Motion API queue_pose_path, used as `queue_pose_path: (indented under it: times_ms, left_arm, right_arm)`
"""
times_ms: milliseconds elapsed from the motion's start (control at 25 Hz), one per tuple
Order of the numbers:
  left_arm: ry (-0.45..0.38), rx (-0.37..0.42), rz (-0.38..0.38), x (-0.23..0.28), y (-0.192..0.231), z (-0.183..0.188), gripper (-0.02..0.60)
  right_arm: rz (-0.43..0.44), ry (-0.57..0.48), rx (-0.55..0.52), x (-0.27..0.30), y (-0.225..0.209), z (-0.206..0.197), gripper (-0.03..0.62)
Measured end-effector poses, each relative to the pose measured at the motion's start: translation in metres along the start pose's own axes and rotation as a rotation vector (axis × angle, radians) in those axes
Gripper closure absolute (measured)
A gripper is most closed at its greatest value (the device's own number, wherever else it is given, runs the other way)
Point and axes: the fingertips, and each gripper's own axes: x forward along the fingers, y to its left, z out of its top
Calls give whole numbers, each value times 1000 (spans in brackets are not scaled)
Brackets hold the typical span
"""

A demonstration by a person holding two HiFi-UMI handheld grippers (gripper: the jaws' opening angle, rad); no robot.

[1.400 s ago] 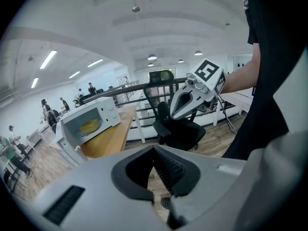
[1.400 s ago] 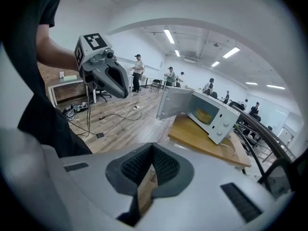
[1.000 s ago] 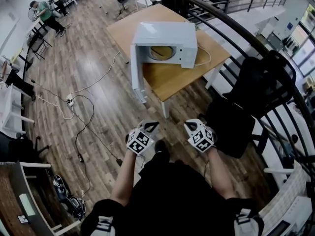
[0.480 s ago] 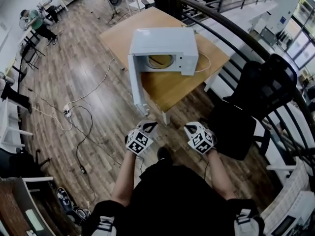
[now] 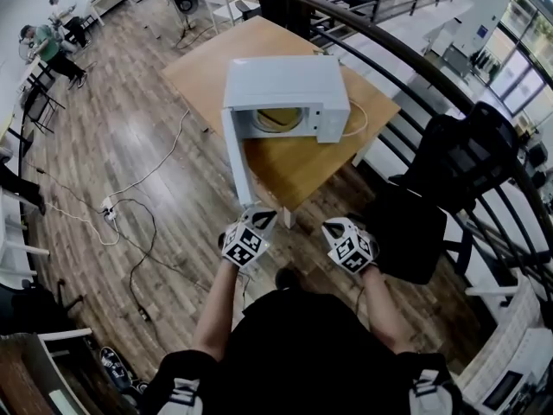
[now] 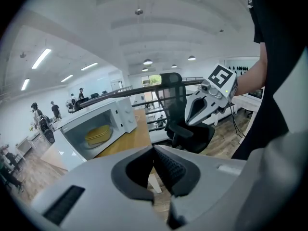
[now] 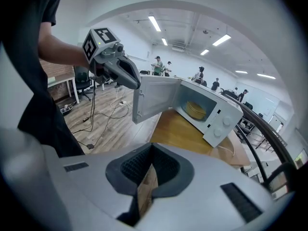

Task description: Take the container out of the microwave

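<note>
A white microwave [image 5: 285, 89] stands on a wooden table [image 5: 302, 158] with its door [image 5: 238, 158] swung open to the left. Inside it sits a round yellow container [image 5: 278, 119], also seen in the left gripper view [image 6: 98, 134] and the right gripper view [image 7: 196, 109]. My left gripper [image 5: 263, 221] and right gripper [image 5: 334, 227] are held side by side in front of my body, short of the table's near corner. Both are shut with nothing between the jaws. Each gripper shows in the other's view: the right gripper [image 6: 207, 97] and the left gripper [image 7: 115, 66].
A black office chair [image 5: 449, 171] and a curved black railing [image 5: 406, 50] stand right of the table. Cables and a power strip [image 5: 108, 210] lie on the wood floor at the left. People sit at desks [image 5: 43, 46] far left.
I have come closer to the table, so the microwave sits nearer and lower in the head view. Both grippers keep their pose and stay shut.
</note>
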Motion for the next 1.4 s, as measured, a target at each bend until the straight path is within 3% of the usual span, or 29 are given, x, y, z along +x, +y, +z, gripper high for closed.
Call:
queue_pose_path:
  times_ms: [160, 360, 560, 1040, 1400]
  left_arm:
    - [0, 27, -5, 5, 20, -3, 580]
    - [7, 71, -58, 8, 14, -10, 580]
    - [-11, 56, -67, 4, 17, -17, 580]
    - [14, 2, 2, -21, 39, -41, 580]
    - [43, -29, 49, -27, 49, -52, 580]
  right_arm:
    - [-8, 6, 3, 12, -3, 9, 594]
    - [-18, 13, 3, 25, -5, 15, 594]
    - [-20, 9, -4, 36, -5, 26, 594]
    - [37, 3, -61, 64, -1, 56, 594]
    - [74, -9, -163, 98, -33, 78, 592]
